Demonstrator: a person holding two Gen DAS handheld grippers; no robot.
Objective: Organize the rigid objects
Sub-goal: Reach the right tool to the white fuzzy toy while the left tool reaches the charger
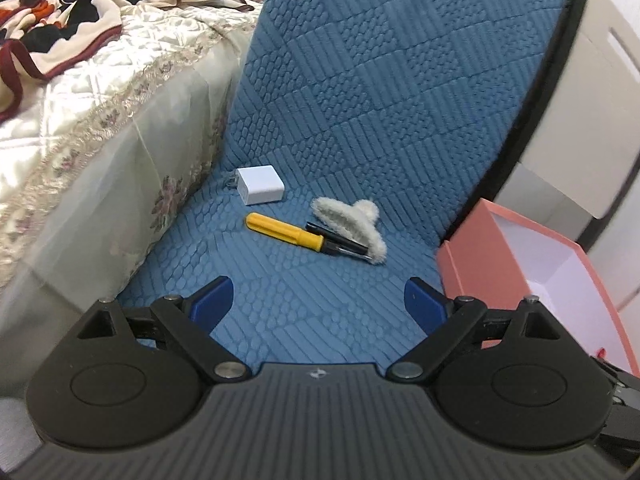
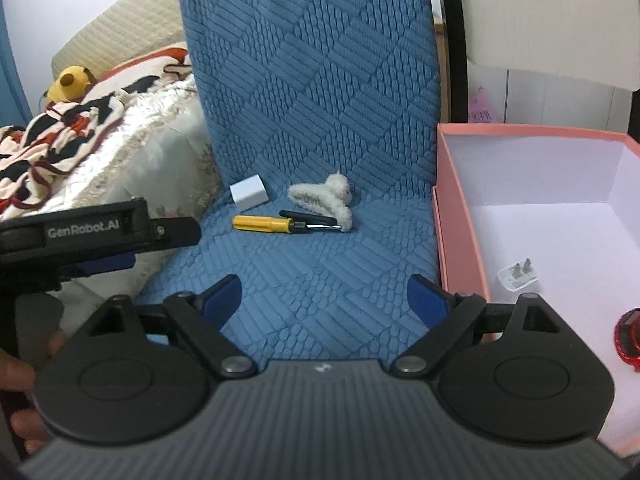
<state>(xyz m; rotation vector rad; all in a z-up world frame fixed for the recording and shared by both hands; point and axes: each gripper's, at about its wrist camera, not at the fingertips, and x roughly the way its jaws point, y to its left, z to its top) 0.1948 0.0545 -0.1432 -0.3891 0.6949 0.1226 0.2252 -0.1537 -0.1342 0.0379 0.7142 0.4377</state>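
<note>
While your left gripper (image 1: 318, 308) hangs empty, jaws wide apart, the yellow-handled screwdriver (image 1: 290, 232) lies on the blue seat cover (image 1: 360, 80), long axis running lower right, tip under the fuzzy hair clip (image 1: 352, 220), white charger (image 1: 259, 185) behind. Right view: right gripper (image 2: 324, 300) likewise spread, empty; only here the pink box (image 2: 456, 200) shows a plug adapter (image 2: 518, 276) inside.

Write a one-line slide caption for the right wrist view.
Open right gripper over blue seat: charger, screwdriver, pen, fuzzy clip ahead; pink box holds a plug.
</note>
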